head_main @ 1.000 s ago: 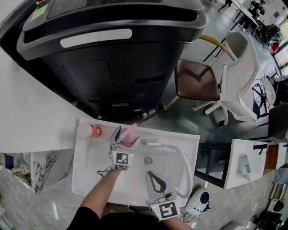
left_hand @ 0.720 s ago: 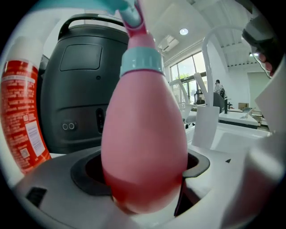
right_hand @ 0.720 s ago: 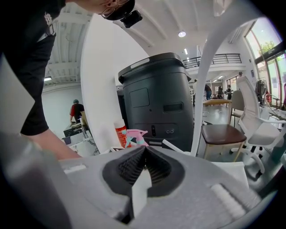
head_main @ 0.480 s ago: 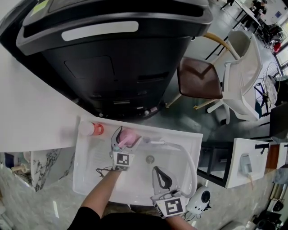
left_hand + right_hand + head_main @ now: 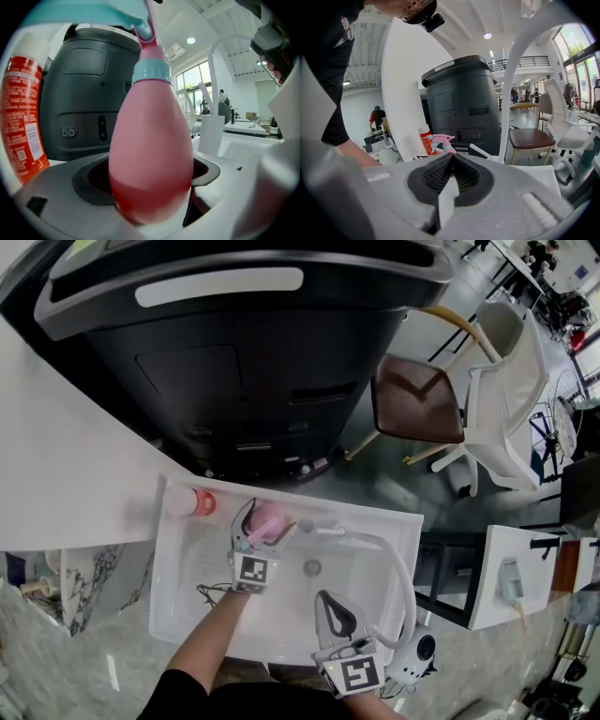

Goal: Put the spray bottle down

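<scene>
The pink spray bottle [image 5: 273,517] with a teal collar and trigger stands at the back rim of the white sink [image 5: 187,606], and my left gripper [image 5: 263,524] is shut on its body. In the left gripper view the bottle [image 5: 150,140] fills the space between the jaws of the left gripper [image 5: 150,190], both pads pressed against it. My right gripper [image 5: 323,597] hovers over the front of the basin, shut and holding nothing. In the right gripper view its ribbed pads meet at the right gripper [image 5: 451,158], and the bottle [image 5: 443,141] shows small beyond them.
A red and white can [image 5: 193,504] stands on the sink's back left corner. The faucet [image 5: 322,532] and its white hose [image 5: 401,582] sit right of the bottle. A large black bin [image 5: 253,362] stands behind the sink, and a chair [image 5: 417,404] to its right.
The spray bottle has come from a tilt to more upright in my left gripper, close to the sink's back rim. My right gripper has barely shifted.
</scene>
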A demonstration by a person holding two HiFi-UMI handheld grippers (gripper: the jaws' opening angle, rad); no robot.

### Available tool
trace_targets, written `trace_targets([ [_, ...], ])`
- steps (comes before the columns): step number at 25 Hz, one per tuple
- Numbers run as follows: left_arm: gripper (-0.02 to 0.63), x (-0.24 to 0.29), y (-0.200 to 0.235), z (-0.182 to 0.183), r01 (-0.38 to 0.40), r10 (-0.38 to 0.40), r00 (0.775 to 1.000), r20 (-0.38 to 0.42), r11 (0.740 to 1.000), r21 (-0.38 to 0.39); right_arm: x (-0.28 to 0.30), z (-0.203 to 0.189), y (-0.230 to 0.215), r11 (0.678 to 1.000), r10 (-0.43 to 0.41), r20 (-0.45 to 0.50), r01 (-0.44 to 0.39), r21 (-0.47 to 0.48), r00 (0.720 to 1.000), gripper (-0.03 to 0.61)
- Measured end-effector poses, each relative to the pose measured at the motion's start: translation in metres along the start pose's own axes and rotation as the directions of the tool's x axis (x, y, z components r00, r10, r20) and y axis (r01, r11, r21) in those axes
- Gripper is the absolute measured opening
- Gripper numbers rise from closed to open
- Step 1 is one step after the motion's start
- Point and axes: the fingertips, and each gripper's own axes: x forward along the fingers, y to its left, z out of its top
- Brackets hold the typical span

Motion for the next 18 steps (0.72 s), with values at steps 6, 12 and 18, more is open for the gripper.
trace_targets([
  [6, 0.437, -0.006, -0.002, -0.003, -0.003, 0.002, 1.000, -0.017, 0.998, -0.061, -0.002, 0.000, 0.000, 1.000, -0.007, 0.010, 0.007, -0.010, 1.000, -0.002],
  [12, 0.436, -0.001, 0.002, -0.010, 0.001, 0.003, 0.998, -0.065, 0.998, 0.058, -0.008, -0.007, 0.007, 1.000, -0.005, -0.005, 0.005, 0.003, 1.000, -0.002],
  [18, 0.436, 0.006, -0.001, -0.001, -0.003, 0.003, 1.000, -0.009, 0.998, 0.057, -0.008, -0.013, 0.012, 1.000, 0.013, -0.016, -0.012, 0.011, 1.000, -0.002],
])
